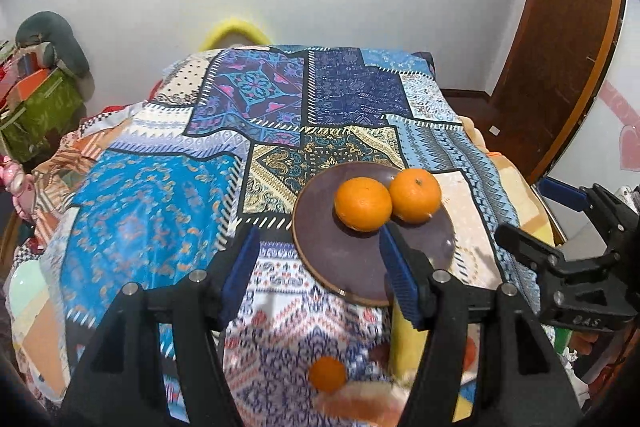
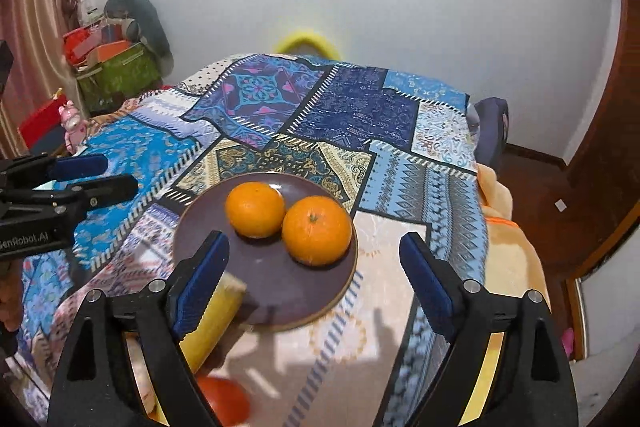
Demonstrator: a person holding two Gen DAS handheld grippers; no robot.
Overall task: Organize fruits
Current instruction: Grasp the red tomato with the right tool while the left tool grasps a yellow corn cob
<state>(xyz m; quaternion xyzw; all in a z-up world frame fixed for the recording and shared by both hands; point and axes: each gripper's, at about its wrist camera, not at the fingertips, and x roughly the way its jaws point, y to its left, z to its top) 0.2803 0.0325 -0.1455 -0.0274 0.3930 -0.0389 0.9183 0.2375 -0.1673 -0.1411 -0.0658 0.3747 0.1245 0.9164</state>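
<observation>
Left wrist view: brown plate (image 1: 320,251) on patchwork cloth (image 1: 160,195), holding two oranges (image 1: 363,203) side by side, touching, toward the plate's far half; near half bare. Left hand-held gripper (image 1: 316,267) above the plate's near-left edge, jaws partly apart, nothing between the blue pads (image 1: 240,271). Below the plate, a smaller orange (image 1: 327,374) on the cloth, with a yellow banana (image 1: 402,343) just beside the right finger and a blurred pale fruit at the bottom edge. Right hand-held gripper (image 1: 532,211) at the far right, off the plate, empty.

Right wrist view: same plate (image 2: 280,291), same pair of oranges (image 2: 316,230) touching, the right one stem-up. Right hand-held gripper (image 2: 314,275) spread wide over the plate's near side, holding nothing. Banana (image 2: 216,323) outside its left finger, tip over the plate's near rim. Red-orange fruit (image 2: 224,401) blurred at the bottom. Left hand-held gripper (image 2: 100,175) at the left, over the cloth, apart from the plate.
</observation>
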